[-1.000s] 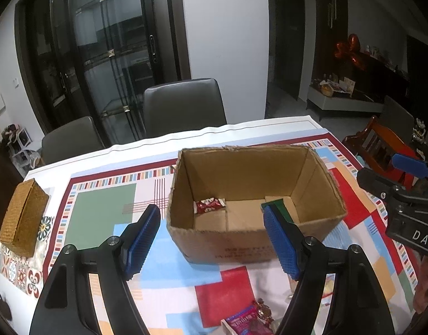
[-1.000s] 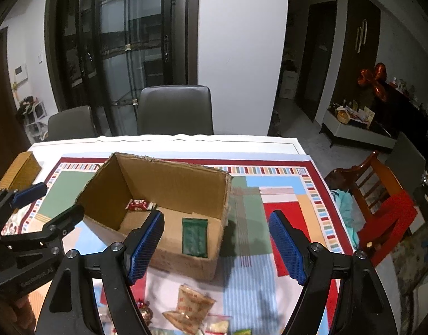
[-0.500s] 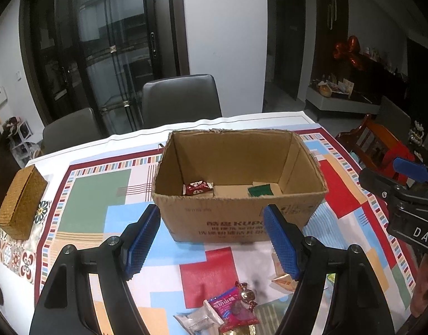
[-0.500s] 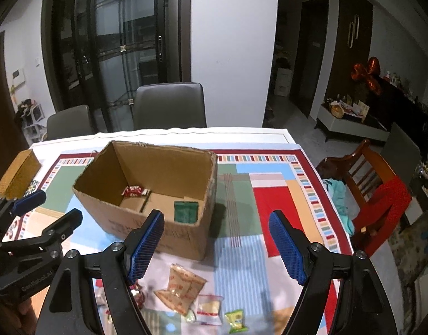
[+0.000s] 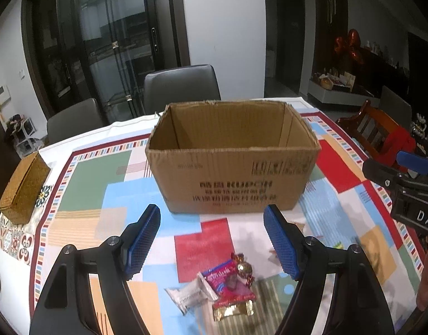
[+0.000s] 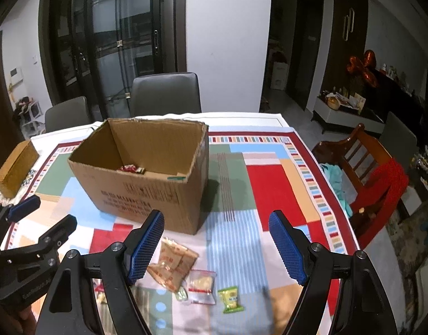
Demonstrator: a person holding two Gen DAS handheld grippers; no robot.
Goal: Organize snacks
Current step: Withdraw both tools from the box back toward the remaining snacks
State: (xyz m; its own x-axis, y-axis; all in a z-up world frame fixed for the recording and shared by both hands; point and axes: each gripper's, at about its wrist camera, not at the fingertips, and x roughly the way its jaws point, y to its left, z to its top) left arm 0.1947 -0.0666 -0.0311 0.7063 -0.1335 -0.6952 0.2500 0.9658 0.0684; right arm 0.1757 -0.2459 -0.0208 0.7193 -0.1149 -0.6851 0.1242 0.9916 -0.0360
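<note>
Now both grippers hang over the bench (image 5: 82,178) with nothing in them, so the next job looks like picking up a snack.

Far left sits a woven box (image 5: 24,187), which is not part of this. The left gripper (image 5: 211,240) has its fingers (image 5: 142,240) wide apart and empty. Just below them lie a white packet (image 5: 186,296), a pink packet (image 5: 227,284) and a gold candy (image 5: 243,268), all touching. It should go for only one, coming down with a finger on each side, then squeeze softly.

The cardboard box (image 6: 146,184) stands just behind the snacks, with a red snack (image 6: 130,168) already inside.

The right gripper (image 6: 216,247) is also wide open and empty. Near it lie orange packets (image 6: 172,262), a clear packet (image 6: 201,283) and a green packet (image 6: 230,298). The green one lies alone, so it may be easiest. Thin wrappers slip, so the fingers should pinch low, near the cloth.
</note>
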